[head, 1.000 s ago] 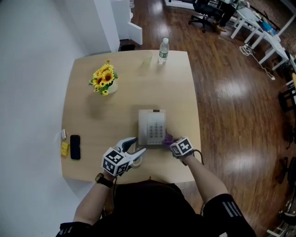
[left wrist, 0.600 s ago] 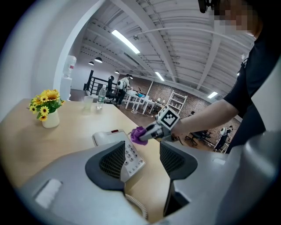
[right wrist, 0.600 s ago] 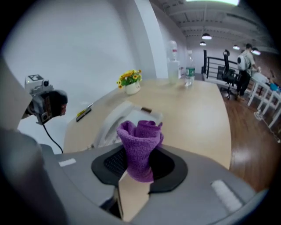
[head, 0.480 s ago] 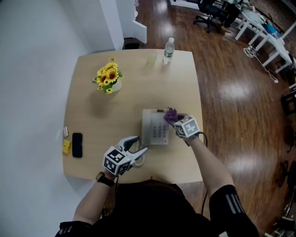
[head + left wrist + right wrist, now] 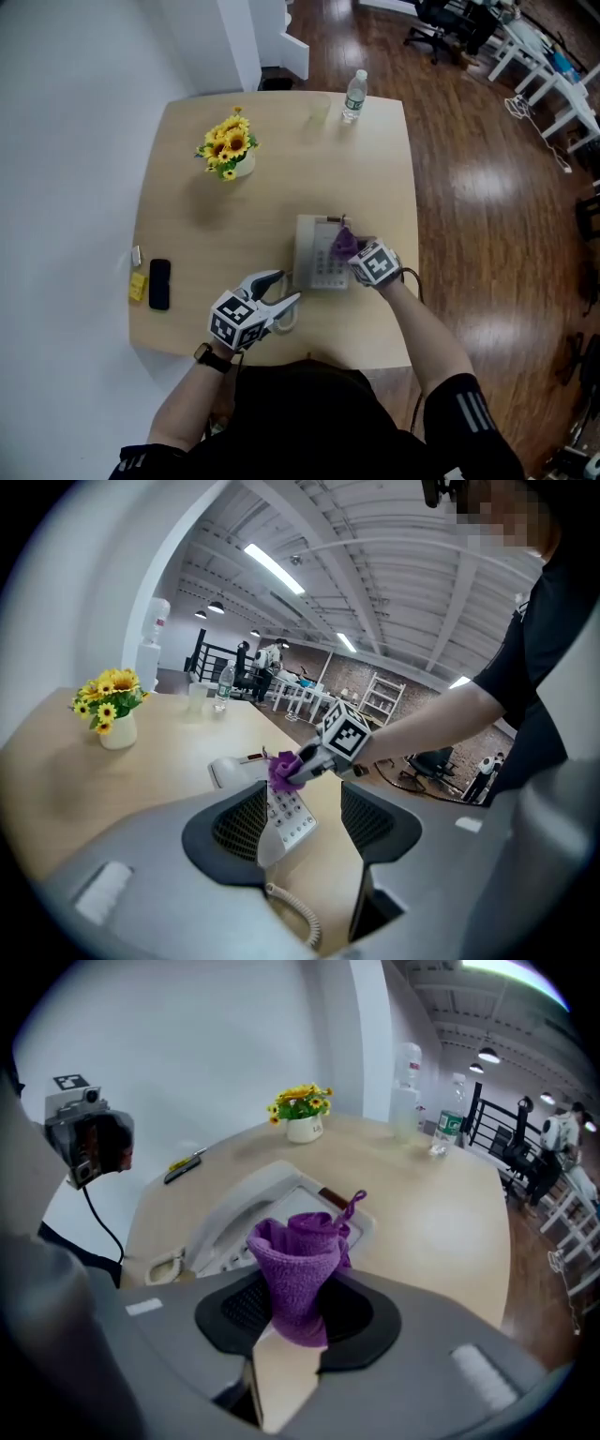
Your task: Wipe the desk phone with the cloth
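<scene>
The right gripper (image 5: 353, 253) pinched a bunched purple cloth (image 5: 343, 242) over the pale grey phone (image 5: 313, 261); the left gripper (image 5: 284, 290) stood spread beside it.

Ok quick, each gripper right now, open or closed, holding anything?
Left gripper: jaws open, holding nothing.
Right gripper: jaws closed on the purple cloth, at the desk phone.

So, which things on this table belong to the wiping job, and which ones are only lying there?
Job: desk phone, purple cloth held in the right gripper.
Lying about: sunflowers in a pot, water bottle, black mobile phone, small yellow item.
</scene>
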`<state>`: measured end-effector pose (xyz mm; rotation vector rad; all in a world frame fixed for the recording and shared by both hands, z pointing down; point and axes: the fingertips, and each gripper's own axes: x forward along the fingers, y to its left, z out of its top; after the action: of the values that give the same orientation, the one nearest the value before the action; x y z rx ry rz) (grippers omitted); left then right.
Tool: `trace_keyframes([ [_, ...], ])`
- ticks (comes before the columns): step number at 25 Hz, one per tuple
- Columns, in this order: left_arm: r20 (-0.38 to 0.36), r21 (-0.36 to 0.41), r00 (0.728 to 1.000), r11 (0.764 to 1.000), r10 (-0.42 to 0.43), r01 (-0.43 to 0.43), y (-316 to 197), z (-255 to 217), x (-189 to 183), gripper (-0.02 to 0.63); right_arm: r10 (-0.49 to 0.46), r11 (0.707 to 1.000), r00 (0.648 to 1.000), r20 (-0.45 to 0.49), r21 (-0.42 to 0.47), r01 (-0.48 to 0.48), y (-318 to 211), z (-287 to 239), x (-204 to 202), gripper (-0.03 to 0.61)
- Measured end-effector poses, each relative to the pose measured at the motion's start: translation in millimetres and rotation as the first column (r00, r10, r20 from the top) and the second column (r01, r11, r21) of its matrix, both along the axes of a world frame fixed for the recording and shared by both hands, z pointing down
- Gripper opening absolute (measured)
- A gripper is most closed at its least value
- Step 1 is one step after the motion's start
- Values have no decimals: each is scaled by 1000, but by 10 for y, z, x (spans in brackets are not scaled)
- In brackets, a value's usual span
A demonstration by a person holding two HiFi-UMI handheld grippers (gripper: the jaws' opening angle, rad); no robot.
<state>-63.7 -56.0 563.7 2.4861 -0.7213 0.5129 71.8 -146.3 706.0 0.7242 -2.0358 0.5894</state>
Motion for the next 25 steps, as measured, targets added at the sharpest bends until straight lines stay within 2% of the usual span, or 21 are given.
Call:
trace_keyframes([
  [6,-9,9,1000,1000,17,-16,-6,-17,127,242,16,998,998,57,-68,-12,726,195,-9,130],
  [11,-14,10,999,999,37,-37,29,-34,241,242,-35,987,998,50,-153,42,1396,424,15,130],
  [13,-14,11,999,999,43,-42,55,-40,257,242,-55,986,997,59,-152,64,1495,420,3,130],
  [16,-9,11,999,999,37,-37,34,-41,206,242,-25,995,994,108,-92,35,1193,183,-51,130],
  [21,-6,10,1000,1000,18,-18,7,-47,119,242,37,998,991,132,51,-44,116,-337,-107,130],
  [25,-7,7,1000,1000,4,-4,7,-47,68,242,40,993,997,68,105,-47,-503,-481,-165,131],
])
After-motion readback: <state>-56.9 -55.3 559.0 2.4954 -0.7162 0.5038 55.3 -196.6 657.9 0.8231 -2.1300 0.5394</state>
